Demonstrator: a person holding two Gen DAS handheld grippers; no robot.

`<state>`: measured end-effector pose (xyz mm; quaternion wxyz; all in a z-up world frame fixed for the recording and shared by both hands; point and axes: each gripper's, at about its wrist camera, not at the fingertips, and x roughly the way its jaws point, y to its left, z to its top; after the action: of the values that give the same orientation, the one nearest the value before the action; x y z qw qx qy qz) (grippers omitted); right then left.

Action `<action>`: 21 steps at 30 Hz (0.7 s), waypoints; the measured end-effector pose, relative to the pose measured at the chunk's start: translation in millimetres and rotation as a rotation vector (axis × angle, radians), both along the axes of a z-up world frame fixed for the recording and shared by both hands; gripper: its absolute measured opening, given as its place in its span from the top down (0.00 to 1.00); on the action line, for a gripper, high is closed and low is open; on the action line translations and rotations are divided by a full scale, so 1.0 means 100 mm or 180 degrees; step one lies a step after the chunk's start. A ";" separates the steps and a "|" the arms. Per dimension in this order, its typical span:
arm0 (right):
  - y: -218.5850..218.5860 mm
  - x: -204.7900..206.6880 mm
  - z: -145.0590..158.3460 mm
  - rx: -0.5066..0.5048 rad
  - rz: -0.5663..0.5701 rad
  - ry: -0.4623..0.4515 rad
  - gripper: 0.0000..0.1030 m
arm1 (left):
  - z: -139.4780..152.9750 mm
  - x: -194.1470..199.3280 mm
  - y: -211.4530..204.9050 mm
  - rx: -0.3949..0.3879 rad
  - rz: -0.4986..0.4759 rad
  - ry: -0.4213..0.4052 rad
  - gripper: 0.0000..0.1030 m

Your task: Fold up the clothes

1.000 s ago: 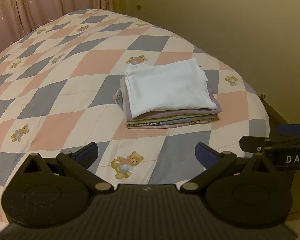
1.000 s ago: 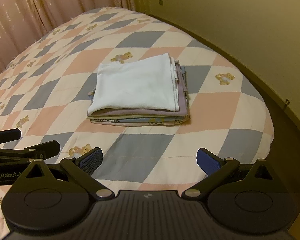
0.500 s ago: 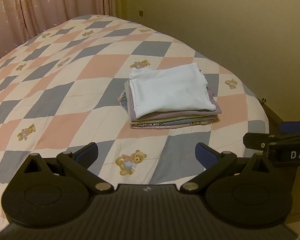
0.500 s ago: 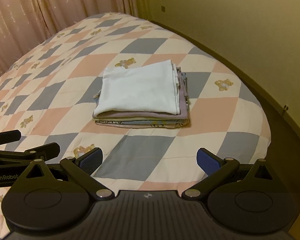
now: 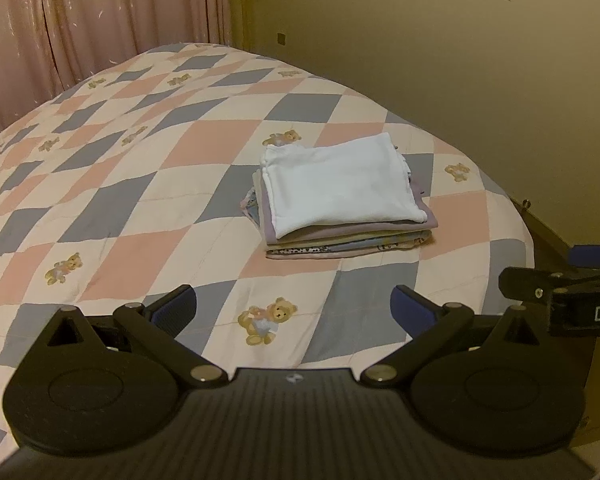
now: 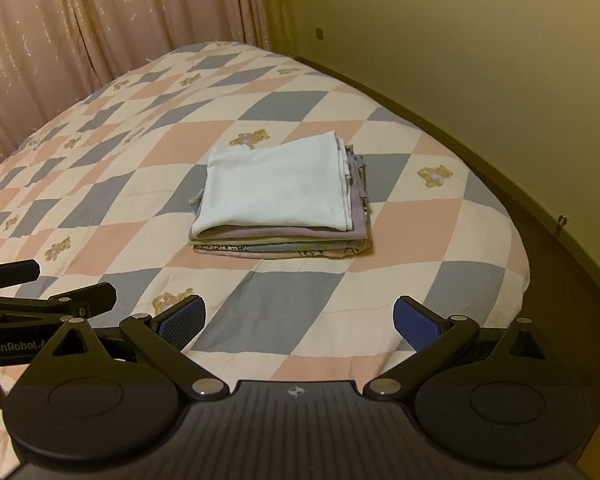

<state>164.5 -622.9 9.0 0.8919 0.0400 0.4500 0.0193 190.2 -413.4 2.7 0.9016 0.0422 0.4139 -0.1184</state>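
Note:
A neat stack of folded clothes (image 5: 342,204) (image 6: 280,200) lies on the bed, a white garment on top and lilac, yellow and patterned pieces beneath. My left gripper (image 5: 294,312) hangs open over the quilt's near edge, well short of the stack, nothing between its blue pads. My right gripper (image 6: 298,320) is likewise open and empty, short of the stack. Each gripper's side shows at the edge of the other's view: the right gripper (image 5: 560,284) in the left wrist view, the left gripper (image 6: 48,300) in the right wrist view.
The bed carries a chequered quilt (image 5: 148,208) in pink, grey and cream with teddy bears. Pink curtains (image 5: 80,28) hang behind it. A yellow wall (image 6: 480,60) runs along the right side, with a dark gap of floor (image 6: 560,280) between bed and wall.
Both grippers have drawn back and tilted up from the stack, which now looks smaller and farther away; more curtain and wall show. The jaws stayed open.

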 end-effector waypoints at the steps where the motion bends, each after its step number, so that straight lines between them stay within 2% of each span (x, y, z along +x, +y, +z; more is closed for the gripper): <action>1: 0.00 -0.02 0.00 -0.0001 -0.0004 -0.0004 0.00 | 0.01 -0.02 0.00 0.0006 -0.0002 -0.0009 0.01; 21: 0.03 -0.36 0.19 0.0030 -0.0092 -0.0050 0.00 | 0.20 -0.37 0.06 -0.0007 -0.0123 -0.0104 0.01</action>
<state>128.4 -620.0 27.8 0.8954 0.0506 0.4423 0.0089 153.5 -407.8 22.6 0.9059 0.0511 0.3980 -0.1355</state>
